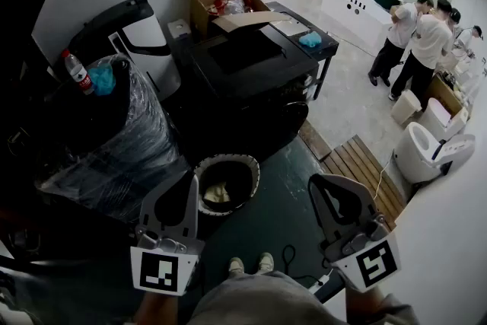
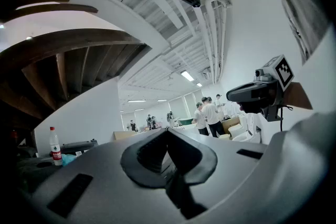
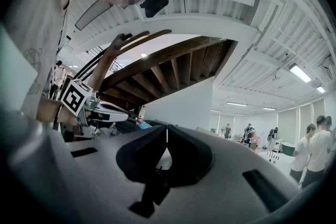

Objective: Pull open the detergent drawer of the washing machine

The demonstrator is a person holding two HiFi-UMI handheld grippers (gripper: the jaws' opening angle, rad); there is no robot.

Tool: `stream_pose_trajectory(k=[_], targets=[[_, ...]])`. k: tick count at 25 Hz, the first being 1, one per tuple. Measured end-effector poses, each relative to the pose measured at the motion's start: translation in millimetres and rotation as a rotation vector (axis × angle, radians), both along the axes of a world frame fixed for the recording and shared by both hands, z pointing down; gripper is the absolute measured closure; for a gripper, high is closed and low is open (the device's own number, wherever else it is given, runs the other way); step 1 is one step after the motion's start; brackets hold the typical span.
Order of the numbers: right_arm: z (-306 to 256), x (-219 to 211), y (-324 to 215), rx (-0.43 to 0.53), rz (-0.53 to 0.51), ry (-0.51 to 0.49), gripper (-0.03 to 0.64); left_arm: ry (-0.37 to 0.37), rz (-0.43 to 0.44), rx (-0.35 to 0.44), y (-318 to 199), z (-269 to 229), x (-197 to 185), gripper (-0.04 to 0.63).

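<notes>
The black washing machine (image 1: 251, 68) stands on the floor ahead of me, its front dark; I cannot make out the detergent drawer. My left gripper (image 1: 193, 180) is held low and level, well short of the machine, jaws together with nothing between them (image 2: 167, 131). To its right my right gripper (image 1: 315, 182) is at the same height, also shut and holding nothing (image 3: 167, 128). Each gripper view shows the other gripper off to the side: the right gripper (image 2: 262, 91) and the left gripper (image 3: 97, 108).
A round bin (image 1: 227, 183) sits on the floor between the grippers and the machine. At the left is a plastic-wrapped black bulk (image 1: 114, 141) with a water bottle (image 1: 78, 72) on it. A cardboard box (image 1: 221, 0) is behind; a wooden pallet (image 1: 365, 167), white toilets (image 1: 426, 152) and people (image 1: 415, 42) at the right.
</notes>
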State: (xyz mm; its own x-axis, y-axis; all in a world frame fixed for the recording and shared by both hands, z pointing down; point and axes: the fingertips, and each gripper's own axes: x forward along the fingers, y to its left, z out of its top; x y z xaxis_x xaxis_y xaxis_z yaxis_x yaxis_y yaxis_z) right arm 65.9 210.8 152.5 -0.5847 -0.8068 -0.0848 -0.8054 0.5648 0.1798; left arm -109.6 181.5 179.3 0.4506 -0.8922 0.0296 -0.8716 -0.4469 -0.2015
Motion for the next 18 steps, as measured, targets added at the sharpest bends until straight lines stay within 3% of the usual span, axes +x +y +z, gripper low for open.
stream_pose_trajectory(k=[14, 18], targets=[[0, 11, 1, -0.026, 0.02, -0.022, 0.583, -0.003, 0.011, -0.002, 2, -1, 8, 0.578], [-8, 22, 4, 0.018, 0.072, -0.058, 0.581, -0.002, 0.013, -0.006, 5, 1, 13, 0.578]])
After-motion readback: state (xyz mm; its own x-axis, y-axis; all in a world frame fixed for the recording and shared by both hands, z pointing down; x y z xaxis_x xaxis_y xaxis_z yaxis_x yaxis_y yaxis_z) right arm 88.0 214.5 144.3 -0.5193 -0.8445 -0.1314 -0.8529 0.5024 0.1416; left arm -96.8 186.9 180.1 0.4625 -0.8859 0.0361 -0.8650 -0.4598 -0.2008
